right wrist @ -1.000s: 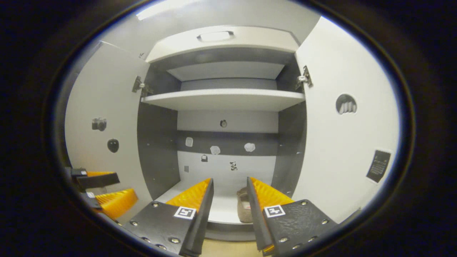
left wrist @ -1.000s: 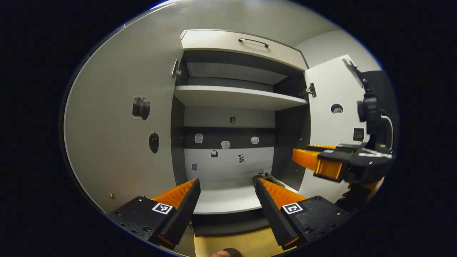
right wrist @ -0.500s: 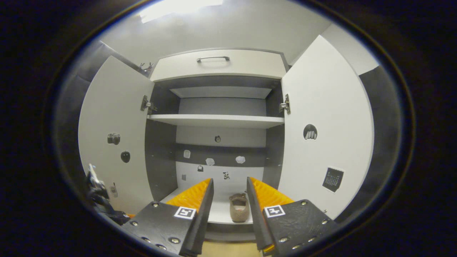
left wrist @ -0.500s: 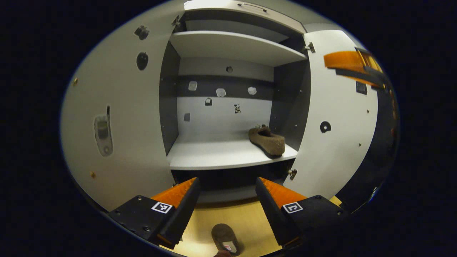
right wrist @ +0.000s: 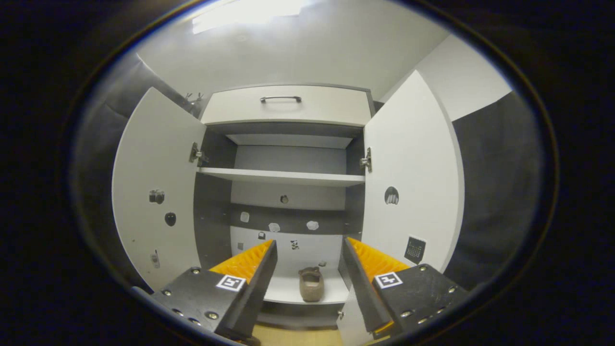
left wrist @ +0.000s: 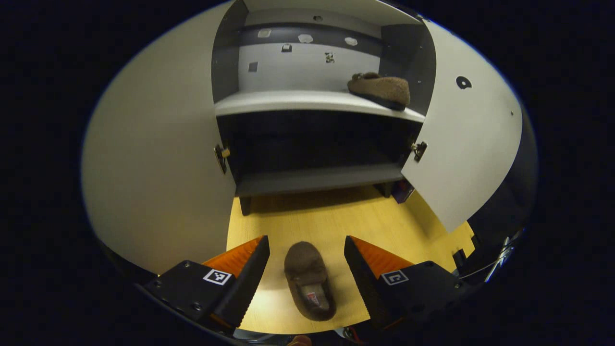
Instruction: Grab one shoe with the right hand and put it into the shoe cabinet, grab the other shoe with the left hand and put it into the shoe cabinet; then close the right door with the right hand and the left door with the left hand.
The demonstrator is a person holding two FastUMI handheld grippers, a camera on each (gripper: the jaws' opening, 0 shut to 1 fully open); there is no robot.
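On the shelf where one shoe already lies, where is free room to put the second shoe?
The shelf is bare from its left wall across to the middle. The shoe on the shelf crowds the right end, against the right wall. The shoe on the floor lies between the open left claw fingers, not touched yet.

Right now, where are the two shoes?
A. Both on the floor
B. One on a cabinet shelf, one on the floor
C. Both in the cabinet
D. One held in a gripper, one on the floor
B: one shoe sits on the cabinet shelf; the other shoe lies on the floor between the open left gripper's fingers, untouched.
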